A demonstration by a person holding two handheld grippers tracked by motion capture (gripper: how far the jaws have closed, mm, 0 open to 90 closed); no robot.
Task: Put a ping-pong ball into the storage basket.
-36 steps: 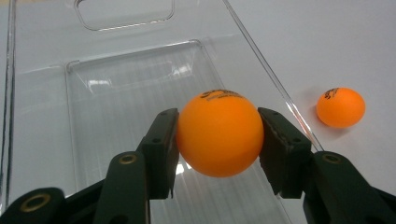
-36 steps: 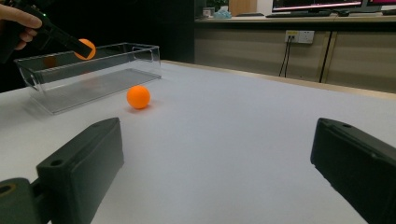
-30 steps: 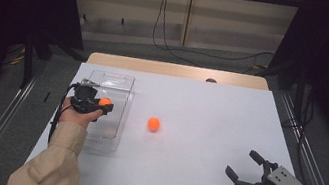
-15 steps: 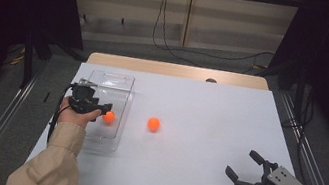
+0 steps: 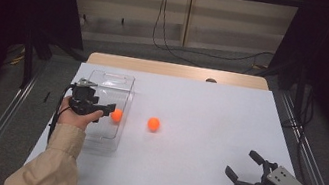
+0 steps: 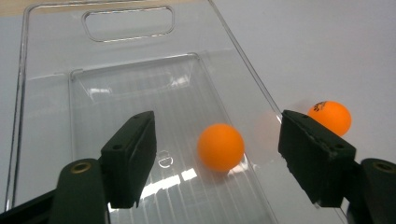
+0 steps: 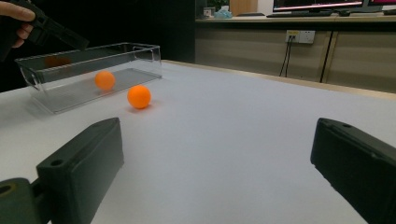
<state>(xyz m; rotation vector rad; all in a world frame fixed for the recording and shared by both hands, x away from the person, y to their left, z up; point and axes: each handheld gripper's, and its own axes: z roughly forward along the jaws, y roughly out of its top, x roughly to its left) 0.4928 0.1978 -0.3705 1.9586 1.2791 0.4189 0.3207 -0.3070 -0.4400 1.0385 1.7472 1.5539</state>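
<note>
In the clear bin point(image 5: 112, 84), a loose ball point(image 5: 116, 115) below left tongs point(image 5: 108, 109) just parted; second ball point(image 5: 153, 123) on desk point(image 5: 210, 110); right tongs point(image 5: 247, 168) wide, empty.

Clear glossy plastic bin point(image 6: 56, 88) — matt table point(image 5: 210, 110)

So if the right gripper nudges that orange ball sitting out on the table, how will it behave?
The ball on the table is round and smooth on a flat white table, so a nudge would probably send it rolling. It looks like a table-tennis ball, likely very light. Its curved shell may slip out unless the right gripper, now open, closes centred on it.
</note>
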